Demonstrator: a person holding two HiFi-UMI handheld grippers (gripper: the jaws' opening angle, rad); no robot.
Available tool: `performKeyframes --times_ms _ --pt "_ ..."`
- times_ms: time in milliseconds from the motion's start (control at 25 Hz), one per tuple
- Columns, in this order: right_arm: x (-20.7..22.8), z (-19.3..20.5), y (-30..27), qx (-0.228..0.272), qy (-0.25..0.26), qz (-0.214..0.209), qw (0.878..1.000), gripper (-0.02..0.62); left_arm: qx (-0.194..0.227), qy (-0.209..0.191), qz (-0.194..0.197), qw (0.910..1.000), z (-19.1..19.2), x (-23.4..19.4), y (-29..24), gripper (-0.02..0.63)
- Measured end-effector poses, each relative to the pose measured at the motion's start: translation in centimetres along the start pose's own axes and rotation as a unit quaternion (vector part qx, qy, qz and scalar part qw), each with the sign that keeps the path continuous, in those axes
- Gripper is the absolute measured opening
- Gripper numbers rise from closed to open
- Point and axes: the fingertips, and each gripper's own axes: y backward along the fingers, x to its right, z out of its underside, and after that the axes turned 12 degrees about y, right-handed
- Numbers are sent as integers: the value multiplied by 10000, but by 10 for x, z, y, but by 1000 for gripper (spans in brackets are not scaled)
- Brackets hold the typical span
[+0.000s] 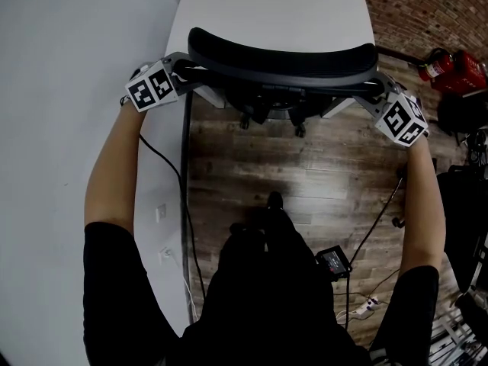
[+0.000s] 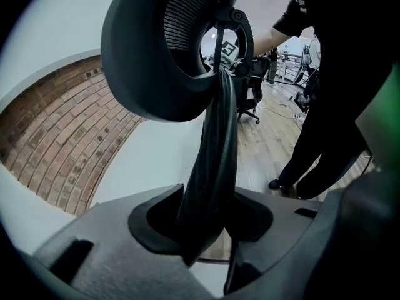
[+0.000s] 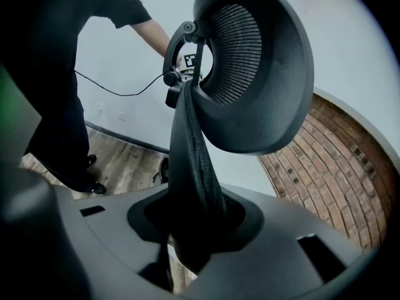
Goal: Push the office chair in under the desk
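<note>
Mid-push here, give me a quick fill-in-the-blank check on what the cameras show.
1. On the chair, the left gripper and right gripper each clamp the ____.
2. The desk ahead has a ____ top.
3. The fire extinguisher is on the person's ____ side.
Missing words: backrest; white; right.

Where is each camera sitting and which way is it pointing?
Head view: on the person's head, facing steeply down at chair and desk; both forearms show.
Left gripper view: on the left gripper, looking along its fingers, shut on the chair's edge; legs show.
Right gripper view: on the right gripper, facing back across the chair; legs show.
Shared: both gripper views see the brick wall.
</note>
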Motion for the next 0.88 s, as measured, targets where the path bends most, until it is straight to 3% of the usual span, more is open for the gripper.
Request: performKeyframes --times_ms 480,680,800,880 --pt "-2 2 0 -83 -30 10 10000 127 -97 31 -235 9997 2 -4 -5 158" --pt "0 -4 9 -245 225 239 9992 165 -105 72 -288 9995 5 -1 17 203" --pt "-1 -9 24 -175 154 199 9995 183 71 71 -392 9992 -5 3 43 207" --pt "-2 -14 37 -59 21 287 9996 197 428 279 -512 9974 -15 5 61 209"
